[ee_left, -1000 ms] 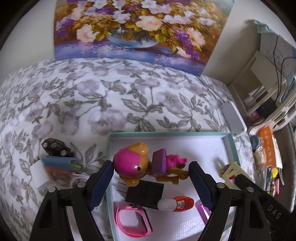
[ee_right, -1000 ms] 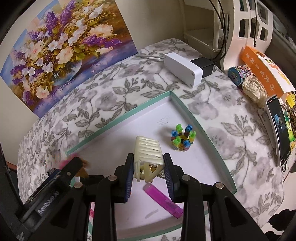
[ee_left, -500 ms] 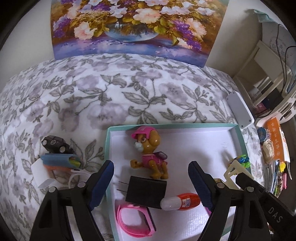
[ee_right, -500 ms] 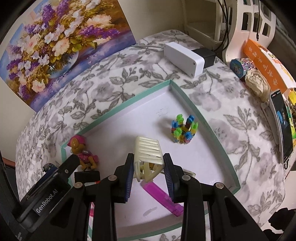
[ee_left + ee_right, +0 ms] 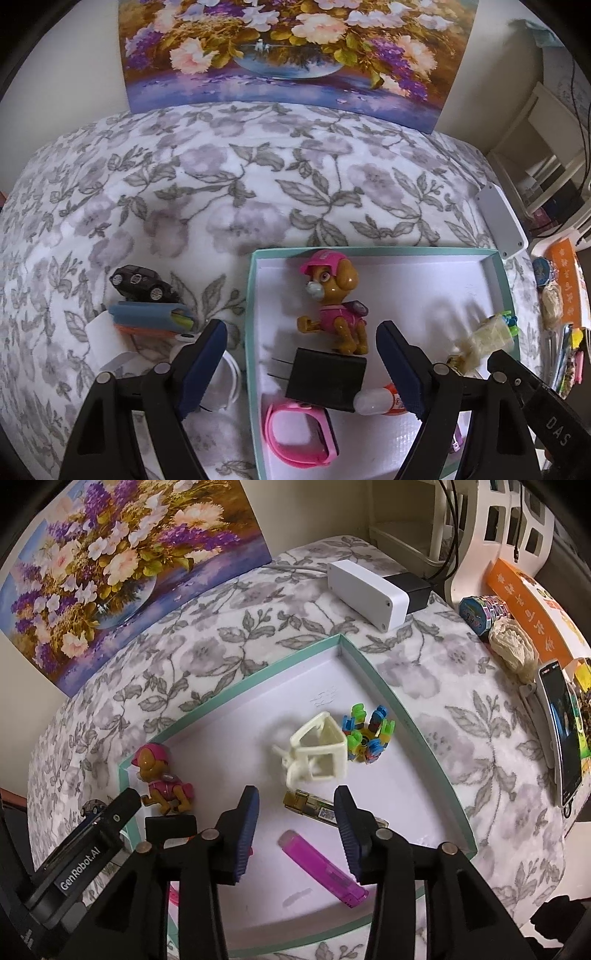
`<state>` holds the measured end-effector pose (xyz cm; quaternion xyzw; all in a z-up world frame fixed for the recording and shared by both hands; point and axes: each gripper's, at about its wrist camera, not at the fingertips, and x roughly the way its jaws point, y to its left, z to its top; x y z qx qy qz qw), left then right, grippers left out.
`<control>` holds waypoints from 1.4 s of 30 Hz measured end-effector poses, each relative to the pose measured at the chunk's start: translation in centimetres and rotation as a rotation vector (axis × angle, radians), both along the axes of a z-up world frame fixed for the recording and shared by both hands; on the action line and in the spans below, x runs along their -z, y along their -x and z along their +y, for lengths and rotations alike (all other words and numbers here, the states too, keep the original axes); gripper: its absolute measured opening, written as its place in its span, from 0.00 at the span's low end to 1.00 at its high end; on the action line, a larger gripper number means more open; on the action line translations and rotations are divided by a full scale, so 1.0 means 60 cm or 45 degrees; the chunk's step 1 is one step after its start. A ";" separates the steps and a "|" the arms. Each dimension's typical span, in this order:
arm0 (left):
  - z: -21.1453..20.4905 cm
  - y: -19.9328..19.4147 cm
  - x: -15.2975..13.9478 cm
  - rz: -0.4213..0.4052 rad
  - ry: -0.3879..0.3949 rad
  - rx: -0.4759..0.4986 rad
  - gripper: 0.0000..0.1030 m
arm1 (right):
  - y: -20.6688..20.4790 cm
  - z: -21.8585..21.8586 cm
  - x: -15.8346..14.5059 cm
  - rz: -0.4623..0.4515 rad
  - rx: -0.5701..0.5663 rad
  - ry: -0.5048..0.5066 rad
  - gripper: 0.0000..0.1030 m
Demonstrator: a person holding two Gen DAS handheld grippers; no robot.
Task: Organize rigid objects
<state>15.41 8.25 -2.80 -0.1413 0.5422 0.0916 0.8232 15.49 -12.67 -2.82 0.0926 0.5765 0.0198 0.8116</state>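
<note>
Ahead of the right gripper (image 5: 295,825), the cream toy house (image 5: 317,749) looks like matt plastic, and the pink lighter (image 5: 323,867) like glossy translucent plastic. The tray (image 5: 424,746) has smooth white card inside. The floral bedspread (image 5: 221,192) is soft, fuzzy cloth.

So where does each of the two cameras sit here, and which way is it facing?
Left wrist: rides the open left gripper, looking over the tray's left end at the dog figure; the right gripper's arm shows at right.
Right wrist: rides the open right gripper, looking into the tray's right half at the cream toy; the left gripper's arm shows at left.
Shared: tray, dog figure, cream toy, flower painting.
</note>
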 end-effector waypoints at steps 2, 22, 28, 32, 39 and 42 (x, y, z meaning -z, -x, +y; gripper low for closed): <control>0.004 0.000 0.000 0.003 -0.005 -0.009 0.89 | 0.000 0.001 0.000 -0.001 -0.001 0.015 0.60; 0.051 0.012 0.013 0.045 -0.097 -0.143 1.00 | -0.002 0.004 0.012 0.009 0.000 0.093 0.81; 0.063 0.016 0.012 0.034 -0.095 -0.177 1.00 | -0.002 0.004 0.011 0.005 0.002 0.099 0.81; 0.067 0.017 0.013 0.045 -0.085 -0.177 1.00 | -0.001 0.008 0.009 0.005 -0.004 0.103 0.81; 0.074 0.023 -0.001 0.066 -0.085 -0.160 1.00 | 0.009 0.027 -0.014 -0.022 -0.031 0.119 0.81; 0.085 0.032 -0.016 0.059 -0.085 -0.167 1.00 | 0.016 0.040 -0.027 -0.043 -0.043 0.105 0.81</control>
